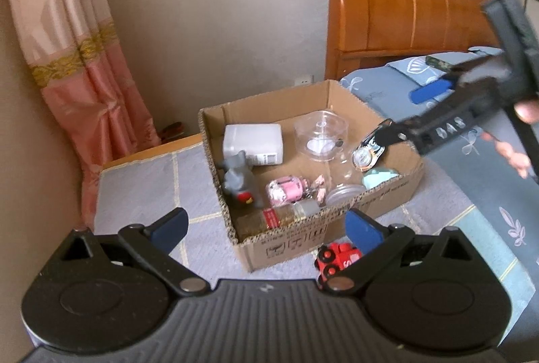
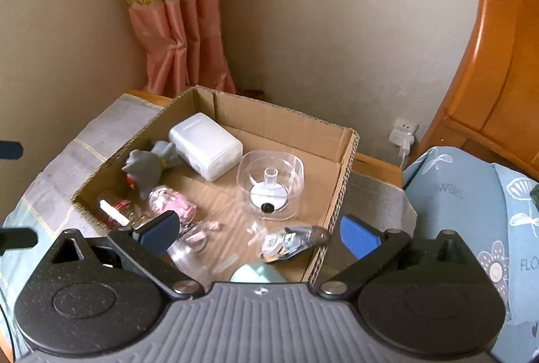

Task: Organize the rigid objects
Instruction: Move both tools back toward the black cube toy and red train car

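- Right gripper [image 2: 261,233] – jaws spread wide, nothing clamped, pads well clear of the shiny silver piece [image 2: 293,241] on both sides.
- Silver piece: inside the cardboard box [image 2: 350,160], near corner, close to the right wall, just beside the mint-green item [image 2: 259,273] and the clear glass jar [image 2: 188,248]. Blurred – cannot tell whether fully at rest.
- Long axis: roughly across the right wrist view, slightly tilted; narrow end toward the right wall, rounder end toward the jar.
- Left gripper [image 1: 267,226]: open too, empty, hovering above the box's near corner; red toy train [image 1: 337,258] outside the box on the cloth, partly hidden behind one finger.
- Risks, as judged:
  - could knock the glass jar or ride up on the mint item if the silver piece lands unsettled;
  - could snag the box wall or drag the box when pulling the right fingers out;
  - could pinch cardboard instead of the train – very close to the box.
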Available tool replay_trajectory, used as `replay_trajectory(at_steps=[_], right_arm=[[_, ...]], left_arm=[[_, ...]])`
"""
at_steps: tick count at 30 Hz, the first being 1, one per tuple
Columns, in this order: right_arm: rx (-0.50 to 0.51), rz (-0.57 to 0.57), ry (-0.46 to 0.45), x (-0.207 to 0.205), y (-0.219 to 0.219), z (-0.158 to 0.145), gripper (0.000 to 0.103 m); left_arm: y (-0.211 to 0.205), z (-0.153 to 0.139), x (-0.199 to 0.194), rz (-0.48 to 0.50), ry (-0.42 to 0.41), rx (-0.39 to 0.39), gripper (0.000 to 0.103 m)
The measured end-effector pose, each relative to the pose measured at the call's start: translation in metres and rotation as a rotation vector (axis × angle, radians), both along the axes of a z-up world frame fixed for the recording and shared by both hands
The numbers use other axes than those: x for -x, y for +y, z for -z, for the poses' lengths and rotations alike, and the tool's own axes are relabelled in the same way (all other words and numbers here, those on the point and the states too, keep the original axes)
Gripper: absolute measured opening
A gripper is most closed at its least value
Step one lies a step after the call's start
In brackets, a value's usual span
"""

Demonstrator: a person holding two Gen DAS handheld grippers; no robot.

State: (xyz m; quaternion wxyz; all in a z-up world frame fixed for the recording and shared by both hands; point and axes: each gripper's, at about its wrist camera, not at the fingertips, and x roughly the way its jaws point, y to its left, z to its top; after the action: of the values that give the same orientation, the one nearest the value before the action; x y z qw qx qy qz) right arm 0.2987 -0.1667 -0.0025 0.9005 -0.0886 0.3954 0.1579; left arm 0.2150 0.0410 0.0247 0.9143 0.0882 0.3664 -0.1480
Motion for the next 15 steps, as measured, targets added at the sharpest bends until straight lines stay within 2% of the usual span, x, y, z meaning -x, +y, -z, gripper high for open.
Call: replay_trajectory(at_steps=[3,7,11,15], right_arm=[[-0.009,-0.001,-0.035,0.025,0.003,0.001,0.103],[-0.077,-0.001,-0.059,0.059,0.002,0.013,0.103],[-0.103,0.012,-0.038,0.085,0.004,0.041,0.103],[-0.057,0.020,-0.030,0.106,0.008,0.073,0.103]], left_arm=[[0.002,-0.002,0.009,-0.023,-0.012,0.000,0.099],[0.003,0.005,0.022,-0.042,-0.015,0.019,0.102],[-0.001,0.025,0.032,-0.045,0.031,0.026,0.102],[-0.005,0.047,0.037,-0.065,0.084,0.053,0.102]])
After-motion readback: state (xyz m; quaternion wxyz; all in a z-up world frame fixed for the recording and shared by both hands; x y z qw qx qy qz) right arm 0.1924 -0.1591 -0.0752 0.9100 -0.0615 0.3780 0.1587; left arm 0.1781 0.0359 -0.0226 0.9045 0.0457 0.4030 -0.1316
